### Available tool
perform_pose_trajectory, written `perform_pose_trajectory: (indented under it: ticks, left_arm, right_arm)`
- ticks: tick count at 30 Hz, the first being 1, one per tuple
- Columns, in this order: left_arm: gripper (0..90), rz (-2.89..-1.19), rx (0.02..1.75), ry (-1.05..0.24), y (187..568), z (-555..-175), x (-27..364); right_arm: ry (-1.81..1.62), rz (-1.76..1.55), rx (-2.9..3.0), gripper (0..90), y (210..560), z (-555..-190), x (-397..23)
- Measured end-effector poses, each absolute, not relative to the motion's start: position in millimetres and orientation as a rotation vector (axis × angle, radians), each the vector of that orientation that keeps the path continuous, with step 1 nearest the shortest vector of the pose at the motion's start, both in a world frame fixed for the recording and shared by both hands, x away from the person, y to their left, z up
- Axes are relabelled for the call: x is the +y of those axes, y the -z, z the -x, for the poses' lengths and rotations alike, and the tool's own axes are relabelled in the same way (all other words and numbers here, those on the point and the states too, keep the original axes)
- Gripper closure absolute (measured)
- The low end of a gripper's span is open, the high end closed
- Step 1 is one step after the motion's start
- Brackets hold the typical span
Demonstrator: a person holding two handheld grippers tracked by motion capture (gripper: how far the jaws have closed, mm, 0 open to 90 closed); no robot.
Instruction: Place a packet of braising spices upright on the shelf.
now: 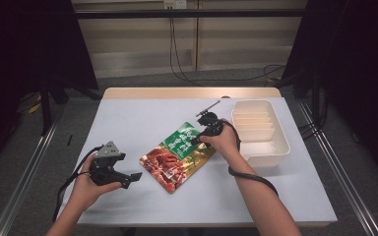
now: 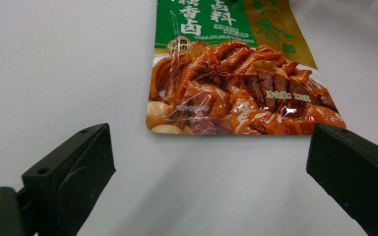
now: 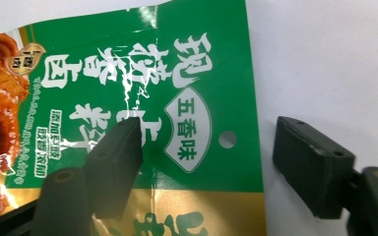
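We're seeing a glossy, crinkly plastic food pouch (image 1: pixel 177 156) that catches the light; the table (image 1: pixel 128 118) has a smooth matt white top with a wood-look back edge; the grippers' jaws look like matt black plastic; the white bin (image 1: pixel 261 132) looks like smooth plastic too.

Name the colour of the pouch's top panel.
Green with white lettering on the pouch, clearest in the right gripper view.

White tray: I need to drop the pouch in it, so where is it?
In the high view, the white tray sits on the table's right side, just beyond the right gripper.
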State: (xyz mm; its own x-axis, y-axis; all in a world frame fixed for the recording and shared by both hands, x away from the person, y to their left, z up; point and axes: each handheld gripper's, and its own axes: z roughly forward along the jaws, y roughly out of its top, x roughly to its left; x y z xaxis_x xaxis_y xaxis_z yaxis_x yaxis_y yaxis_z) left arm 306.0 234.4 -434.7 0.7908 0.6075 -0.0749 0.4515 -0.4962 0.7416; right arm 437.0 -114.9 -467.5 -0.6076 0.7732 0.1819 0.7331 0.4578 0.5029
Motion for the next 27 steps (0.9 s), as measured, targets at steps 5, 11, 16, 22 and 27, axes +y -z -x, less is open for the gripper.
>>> perform_pose_trajectory:
  ticks: [5,11,16,22,27]
  left_arm:
    - [3.8,-2.178,0.784,-0.252,434.6,-306.1,234.7]
    - [3.8,-2.183,0.787,-0.256,434.5,-306.0,234.6]
    - [3.9,-2.191,0.79,-0.254,433.9,-305.8,234.7]
    - [4.0,-2.191,0.788,-0.259,433.6,-305.9,234.7]
    - [4.1,-2.191,0.786,-0.261,433.8,-306.4,234.6]
  right_arm:
    - [-0.866,-1.348,2.628,33.4,467.1,-436.7,-115.6]
    - [-0.865,-1.348,2.635,36.0,466.7,-436.6,-115.8]
    - [-0.861,-1.371,2.654,37.3,465.1,-435.9,-114.4]
    - [-0.872,-1.399,2.643,45.1,458.1,-435.9,-116.8]
    - [-0.878,-1.413,2.652,51.2,449.6,-436.3,-116.6]
